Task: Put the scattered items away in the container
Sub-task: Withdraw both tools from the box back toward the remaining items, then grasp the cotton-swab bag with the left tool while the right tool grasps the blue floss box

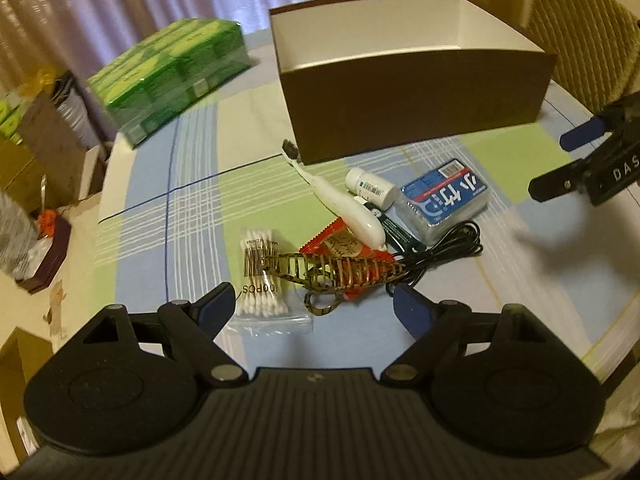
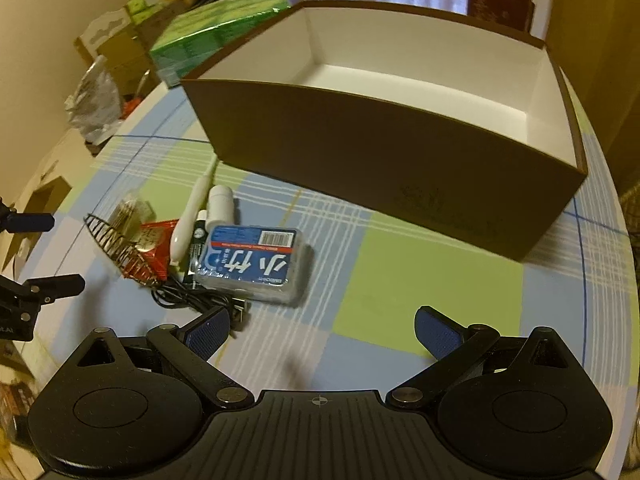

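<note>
The left gripper (image 1: 314,308) is hovering with its fingers spread wide and empty over a bag of cotton swabs (image 1: 262,280) and a hair clip (image 1: 340,272). The right gripper (image 2: 320,334) is also gaping wide, holding nothing, just beside a blue packet (image 2: 252,266). The toothbrush (image 1: 340,200), small bottle (image 1: 370,188) and black cable (image 1: 444,248) are lying bunched together on the checked tablecloth (image 1: 192,200), near the brown box (image 2: 400,168), whose white inside is sitting bare.

Centre frame, a cluttered heap — hair claw (image 1: 340,272), toothbrush (image 1: 340,200), cotton swabs (image 1: 260,276) — lies below the empty brown box (image 1: 416,100); the left gripper (image 1: 314,306) gapes wide.
</note>
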`<state>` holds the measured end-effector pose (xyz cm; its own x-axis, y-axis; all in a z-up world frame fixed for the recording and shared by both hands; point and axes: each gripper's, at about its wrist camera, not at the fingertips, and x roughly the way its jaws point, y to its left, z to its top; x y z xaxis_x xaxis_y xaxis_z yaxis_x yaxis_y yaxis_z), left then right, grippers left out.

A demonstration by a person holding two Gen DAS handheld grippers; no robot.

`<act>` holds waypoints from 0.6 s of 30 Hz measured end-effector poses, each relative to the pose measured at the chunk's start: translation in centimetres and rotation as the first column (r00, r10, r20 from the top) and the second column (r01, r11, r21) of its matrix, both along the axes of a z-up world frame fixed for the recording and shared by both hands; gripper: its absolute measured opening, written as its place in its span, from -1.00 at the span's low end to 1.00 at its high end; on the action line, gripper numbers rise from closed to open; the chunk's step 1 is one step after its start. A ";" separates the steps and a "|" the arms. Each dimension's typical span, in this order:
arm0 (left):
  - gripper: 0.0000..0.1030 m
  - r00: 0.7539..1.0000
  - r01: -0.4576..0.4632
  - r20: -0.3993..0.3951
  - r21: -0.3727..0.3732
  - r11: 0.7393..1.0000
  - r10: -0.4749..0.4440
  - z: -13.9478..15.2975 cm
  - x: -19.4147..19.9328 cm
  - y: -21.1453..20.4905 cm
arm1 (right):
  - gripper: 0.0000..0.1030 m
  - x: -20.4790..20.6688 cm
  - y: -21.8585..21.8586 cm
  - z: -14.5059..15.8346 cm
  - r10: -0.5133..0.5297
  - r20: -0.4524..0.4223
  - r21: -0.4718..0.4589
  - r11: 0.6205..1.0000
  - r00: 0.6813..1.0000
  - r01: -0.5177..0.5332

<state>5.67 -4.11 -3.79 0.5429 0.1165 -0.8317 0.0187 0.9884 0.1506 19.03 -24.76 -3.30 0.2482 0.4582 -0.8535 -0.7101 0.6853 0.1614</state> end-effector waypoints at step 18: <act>0.20 0.998 -0.003 -0.057 -0.150 0.989 -0.006 -4.1 3.2 9.2 | 1.00 -0.3 3.0 -1.4 -0.142 -0.022 -0.062 0.988 0.990 0.141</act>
<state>8.86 5.10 -7.91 0.4938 -0.0132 -0.8695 0.0247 0.9997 -0.0011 18.75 -21.79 -4.67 0.2842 0.3676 -0.8855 -0.6015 0.7876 0.1339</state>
